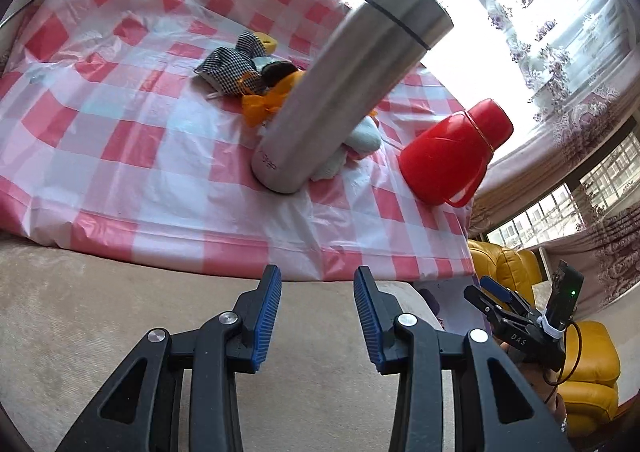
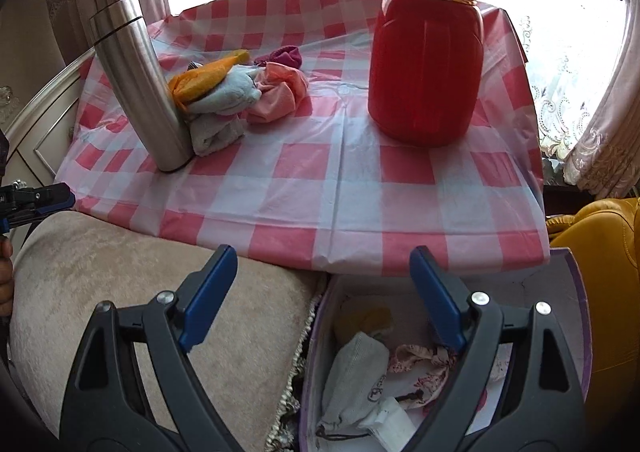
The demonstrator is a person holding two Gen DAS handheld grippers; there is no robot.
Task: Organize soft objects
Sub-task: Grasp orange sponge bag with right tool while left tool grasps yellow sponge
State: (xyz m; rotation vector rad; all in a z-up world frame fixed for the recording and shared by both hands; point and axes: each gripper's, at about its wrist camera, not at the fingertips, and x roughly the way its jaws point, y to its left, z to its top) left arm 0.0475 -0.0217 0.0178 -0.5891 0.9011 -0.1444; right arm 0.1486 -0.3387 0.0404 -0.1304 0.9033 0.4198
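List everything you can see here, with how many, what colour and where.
Tablecloth: one, pink and white check, covers the table.
Steel flask: one, silver, left on the table, against the cloth pile.
Red flask: one, red, right on the table.
Soft cloth pile: one heap, orange, pale blue, pink, maroon, black-white check, beside the steel flask.
Box: one, purple rim, below the table edge, holding a grey pouch and floral cloth.
Cushion: one, beige, in front of the table.
Armchair: yellow, right.
Left gripper: blue pads, open, empty.
Right gripper: blue pads, open, empty, over the box.
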